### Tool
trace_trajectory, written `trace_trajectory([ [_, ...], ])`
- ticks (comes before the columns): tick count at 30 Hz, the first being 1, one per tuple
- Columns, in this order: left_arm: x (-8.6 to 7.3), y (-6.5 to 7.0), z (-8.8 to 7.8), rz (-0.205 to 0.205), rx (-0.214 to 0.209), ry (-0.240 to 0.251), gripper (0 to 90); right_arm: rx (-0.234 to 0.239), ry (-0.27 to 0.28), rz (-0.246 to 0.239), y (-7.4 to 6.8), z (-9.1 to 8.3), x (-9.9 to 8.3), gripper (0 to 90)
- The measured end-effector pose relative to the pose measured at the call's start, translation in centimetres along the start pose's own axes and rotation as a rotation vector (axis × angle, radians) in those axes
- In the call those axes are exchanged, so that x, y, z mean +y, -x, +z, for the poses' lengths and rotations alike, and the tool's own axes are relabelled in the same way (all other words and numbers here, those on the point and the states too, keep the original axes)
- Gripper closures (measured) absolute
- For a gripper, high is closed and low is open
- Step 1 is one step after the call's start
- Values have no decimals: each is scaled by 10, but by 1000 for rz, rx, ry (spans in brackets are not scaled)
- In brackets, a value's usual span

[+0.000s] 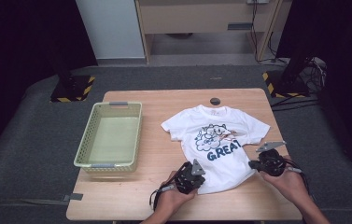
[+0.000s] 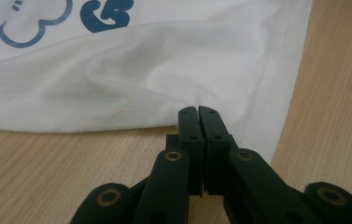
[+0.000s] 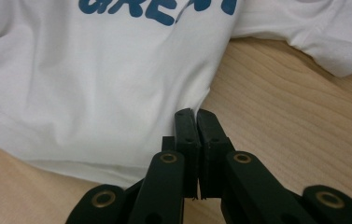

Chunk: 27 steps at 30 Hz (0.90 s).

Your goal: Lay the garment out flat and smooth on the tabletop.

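Item under handling: a white T-shirt point(image 1: 216, 142) with a blue cartoon print, laid flat, print up, on the wooden tabletop point(image 1: 131, 196), right of centre in the high view. Its collar points to the upper edge of the frame and its hem to the lower edge, so its long axis runs top to bottom.

Left gripper point(image 1: 190, 177): positioned at the lower left corner of the hem. In the left gripper view the jaws stand together, and the shirt's edge point(image 2: 239, 93) puckers right at their tips; judged to be clamped on the hem corner.

Right gripper point(image 1: 269, 161): positioned at the lower right side of the shirt, slightly higher in the high view than the left. In the right gripper view the jaws are likewise together on the side seam point(image 3: 197, 100), with the fabric drawn in at the tips.

Governing relation: the whole shirt lies beyond both sets of jaws, toward the top of the frame. Each hand holds its own corner, neither nearer than the other. Any lift or fold would carry the hem upward along the long axis.

Also noted: a pale green basket point(image 1: 110, 135), standing at the left, well apart from the shirt.
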<state>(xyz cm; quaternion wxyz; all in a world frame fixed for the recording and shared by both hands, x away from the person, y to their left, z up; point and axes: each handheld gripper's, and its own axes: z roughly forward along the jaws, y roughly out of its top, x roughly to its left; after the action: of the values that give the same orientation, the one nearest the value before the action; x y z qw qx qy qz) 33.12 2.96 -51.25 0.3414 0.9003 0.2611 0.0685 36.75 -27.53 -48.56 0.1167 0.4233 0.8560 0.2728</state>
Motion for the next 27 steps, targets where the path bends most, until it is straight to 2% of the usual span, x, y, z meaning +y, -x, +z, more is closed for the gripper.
trace_trajectory([
  [7,0,-4,-10,-19,-5,21,894,-1,3,-20,-16,-14,-13,876],
  [10,-2,-8,-14,-28,-10,19,895,-5,-21,-27,-22,-11,-19,805],
  [14,-4,-12,-24,-40,-11,28,895,-2,-21,-24,-19,-11,-17,884],
  [17,-4,-15,-31,-45,-11,39,895,1,-35,-21,-18,-11,-16,890],
  [22,-9,-13,-40,-16,8,31,896,-29,-2,-47,-29,-21,-19,890],
  [25,-13,-12,-43,-8,11,19,896,-30,20,-72,-40,-29,-22,886],
  [27,-16,-12,-43,-4,10,7,895,-15,20,-84,-43,-30,-23,821],
])
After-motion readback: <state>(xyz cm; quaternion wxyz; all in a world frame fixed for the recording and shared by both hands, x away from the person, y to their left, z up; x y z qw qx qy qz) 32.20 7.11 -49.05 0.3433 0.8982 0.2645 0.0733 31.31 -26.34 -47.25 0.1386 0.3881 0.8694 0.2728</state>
